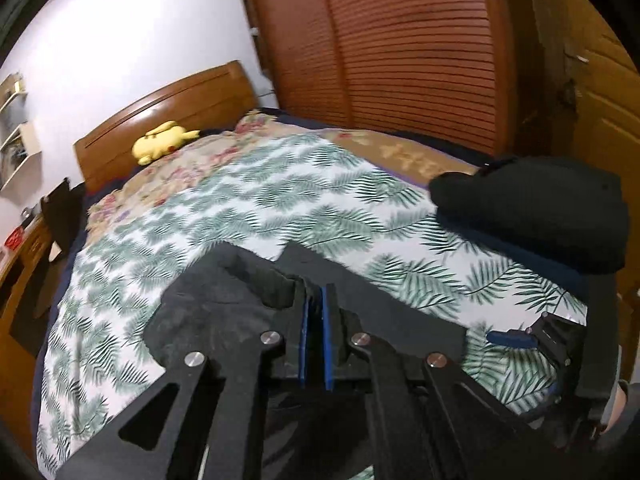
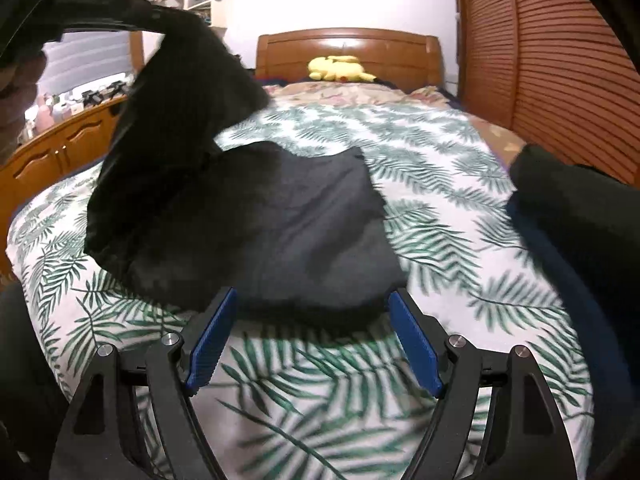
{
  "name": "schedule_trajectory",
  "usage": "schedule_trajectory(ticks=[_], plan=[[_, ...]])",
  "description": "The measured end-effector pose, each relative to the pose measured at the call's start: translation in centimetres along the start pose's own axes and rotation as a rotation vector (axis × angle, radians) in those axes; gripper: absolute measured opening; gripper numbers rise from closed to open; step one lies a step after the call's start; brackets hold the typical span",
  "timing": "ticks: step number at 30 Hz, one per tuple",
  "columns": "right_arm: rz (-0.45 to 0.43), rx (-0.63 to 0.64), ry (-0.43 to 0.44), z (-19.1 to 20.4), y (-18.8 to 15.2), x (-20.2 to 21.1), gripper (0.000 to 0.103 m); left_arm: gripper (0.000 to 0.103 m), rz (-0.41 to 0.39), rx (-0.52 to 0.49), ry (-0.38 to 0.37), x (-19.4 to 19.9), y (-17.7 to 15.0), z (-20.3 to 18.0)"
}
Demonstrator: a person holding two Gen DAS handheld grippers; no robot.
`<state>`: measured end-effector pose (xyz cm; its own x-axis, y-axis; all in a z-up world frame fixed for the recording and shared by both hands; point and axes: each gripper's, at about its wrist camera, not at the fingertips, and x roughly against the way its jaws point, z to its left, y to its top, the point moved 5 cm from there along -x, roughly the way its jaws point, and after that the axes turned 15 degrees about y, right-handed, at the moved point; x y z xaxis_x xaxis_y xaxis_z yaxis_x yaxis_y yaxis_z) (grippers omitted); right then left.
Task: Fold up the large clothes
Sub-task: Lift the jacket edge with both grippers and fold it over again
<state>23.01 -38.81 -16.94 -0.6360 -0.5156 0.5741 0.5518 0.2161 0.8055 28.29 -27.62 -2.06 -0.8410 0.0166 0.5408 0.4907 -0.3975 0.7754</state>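
A large dark grey garment (image 2: 288,224) lies on the leaf-print bedspread (image 2: 440,184). My left gripper (image 1: 316,292) is shut on an edge of that garment (image 1: 224,304) and holds it lifted; in the right wrist view the raised part (image 2: 172,132) hangs at upper left. My right gripper (image 2: 312,300) is open and empty, its blue pads (image 2: 212,340) just short of the garment's near edge. It also shows in the left wrist view (image 1: 516,338) at the right.
A folded black pile (image 1: 540,208) sits at the bed's right side. A yellow plush toy (image 2: 340,68) lies by the wooden headboard (image 2: 348,46). Slatted wardrobe doors (image 2: 560,60) stand right of the bed, a wooden dresser (image 2: 60,148) left.
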Motion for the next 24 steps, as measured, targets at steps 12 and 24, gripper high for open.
schedule_trajectory(ticks=[12, 24], plan=[[0.005, -0.036, -0.008, -1.4, -0.3, 1.9, 0.079, 0.009, 0.084, 0.030, -0.096, -0.4, -2.4, -1.8], [-0.038, 0.015, -0.007, 2.0, 4.0, 3.0, 0.079, 0.019, 0.007, 0.069, -0.050, 4.6, -5.9, 2.4]])
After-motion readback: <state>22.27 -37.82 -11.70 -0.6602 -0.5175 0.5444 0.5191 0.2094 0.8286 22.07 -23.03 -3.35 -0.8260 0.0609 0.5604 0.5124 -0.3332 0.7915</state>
